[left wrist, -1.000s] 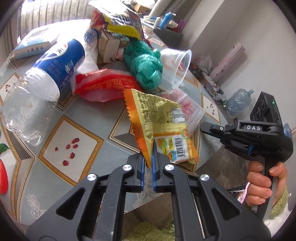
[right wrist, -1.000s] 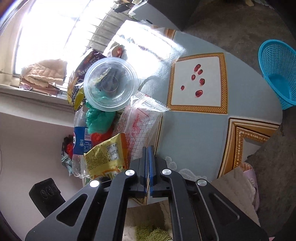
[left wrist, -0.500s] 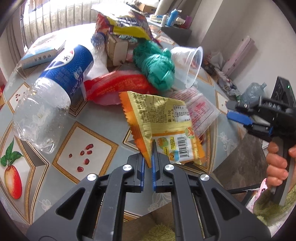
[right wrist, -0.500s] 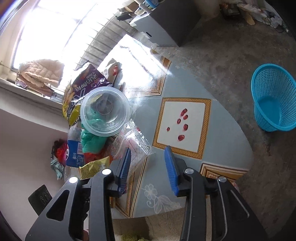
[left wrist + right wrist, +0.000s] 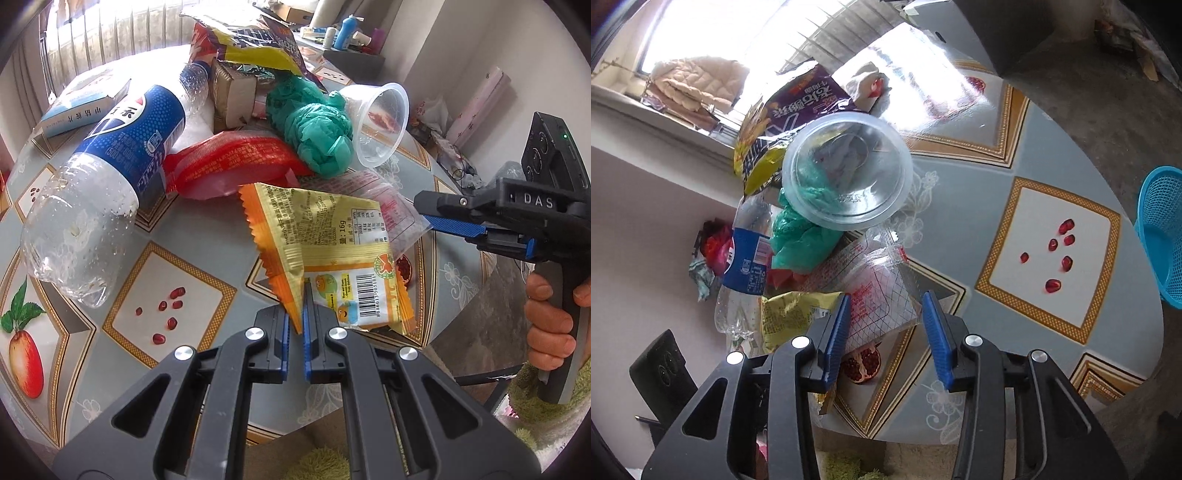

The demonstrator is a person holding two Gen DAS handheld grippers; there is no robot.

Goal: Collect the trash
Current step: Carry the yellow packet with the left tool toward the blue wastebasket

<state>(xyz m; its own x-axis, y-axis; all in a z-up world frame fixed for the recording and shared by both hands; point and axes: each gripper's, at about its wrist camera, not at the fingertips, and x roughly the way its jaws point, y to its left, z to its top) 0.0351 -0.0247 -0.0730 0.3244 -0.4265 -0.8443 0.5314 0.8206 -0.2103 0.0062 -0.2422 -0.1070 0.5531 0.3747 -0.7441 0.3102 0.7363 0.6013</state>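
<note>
Pinching the near corner of the yellow snack wrapper (image 5: 325, 236), the left gripper (image 5: 295, 325) is clamped tight on its orange crimped edge; rest of the wrapper lies flat on the table (image 5: 177, 258). The right gripper (image 5: 886, 332) is w/ jaws apart, nothing pressed btwn its blue pads; the clear printed bag (image 5: 875, 291) lies on the table just past the tips, partly under the yellow wrapper. In the left wrist view the right gripper sits at the right edge, a hand (image 5: 550, 325) round its grip.

Trash pile, far side: plastic bottle (image 5: 107, 181) w/ blue label lying on its side at left, red wrapper (image 5: 229, 162) next to it, crumpled green bag (image 5: 314, 136) touching the tipped clear cup (image 5: 380, 125), purple-yellow chip bag (image 5: 255, 44) behind. Blue basket (image 5: 1161, 236) stands on the floor, far right in the right wrist view, well apart from the pile.
</note>
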